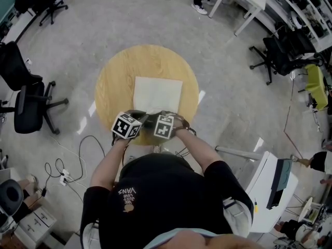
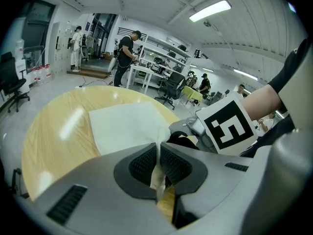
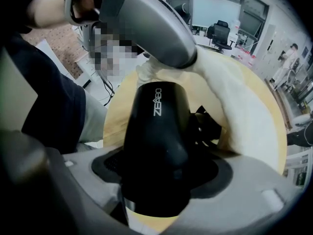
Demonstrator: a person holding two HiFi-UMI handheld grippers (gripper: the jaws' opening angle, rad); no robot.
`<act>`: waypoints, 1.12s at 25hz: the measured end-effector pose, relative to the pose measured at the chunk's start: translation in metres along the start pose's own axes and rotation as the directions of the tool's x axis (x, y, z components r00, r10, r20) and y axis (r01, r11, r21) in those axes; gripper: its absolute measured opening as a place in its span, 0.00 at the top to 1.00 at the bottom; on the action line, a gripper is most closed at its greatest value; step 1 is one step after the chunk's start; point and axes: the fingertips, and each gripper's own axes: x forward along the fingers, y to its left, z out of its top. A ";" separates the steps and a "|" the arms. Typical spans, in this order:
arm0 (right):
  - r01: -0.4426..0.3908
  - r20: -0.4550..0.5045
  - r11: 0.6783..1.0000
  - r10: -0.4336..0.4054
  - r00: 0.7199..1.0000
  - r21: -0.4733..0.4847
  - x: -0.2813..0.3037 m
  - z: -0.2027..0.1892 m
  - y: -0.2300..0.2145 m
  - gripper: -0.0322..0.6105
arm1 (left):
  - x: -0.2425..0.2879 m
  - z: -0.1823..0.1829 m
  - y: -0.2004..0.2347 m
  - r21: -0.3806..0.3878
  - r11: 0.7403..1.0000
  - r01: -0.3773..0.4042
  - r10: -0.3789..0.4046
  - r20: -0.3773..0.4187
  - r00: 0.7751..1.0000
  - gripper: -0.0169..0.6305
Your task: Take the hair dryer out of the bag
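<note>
left gripper point(image 2: 159, 166) is pinching a fold of the white bag point(image 2: 124, 124), jaws nearly closed on the fabric. The fold's lower end is disappearing behind the jaw bodies. bag is lying mostly flat on the round wooden table point(image 2: 54, 131), with its near edge lifted. hair dryer point(image 3: 157, 126) is sitting at the bag's mouth, and the right gripper point(image 3: 156, 180) is clamping its black body with jaws spread wide. dryer's far end is running under the left gripper, so can't tell how much is inside the bag. black cord point(image 3: 208, 126) is only partly showing beside it. in the head view the marker cubes point(image 1: 126, 125) are covering both jaw pairs and the dryer.
</note>
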 end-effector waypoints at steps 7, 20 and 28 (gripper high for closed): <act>-0.088 0.027 0.996 0.088 0.996 0.010 -0.016 0.002 0.011 0.40 | 0.000 0.003 0.003 0.019 1.000 0.007 -0.007 -0.009 1.000 0.92; -0.252 0.079 0.962 0.244 0.967 0.108 -0.040 0.003 0.045 0.40 | -0.001 0.006 0.009 0.048 0.999 0.006 -0.005 -0.018 1.000 0.92; -0.313 0.171 0.935 0.286 0.943 0.165 -0.053 0.019 0.049 0.40 | -0.002 0.007 0.011 0.098 0.995 0.006 -0.003 -0.027 1.000 0.92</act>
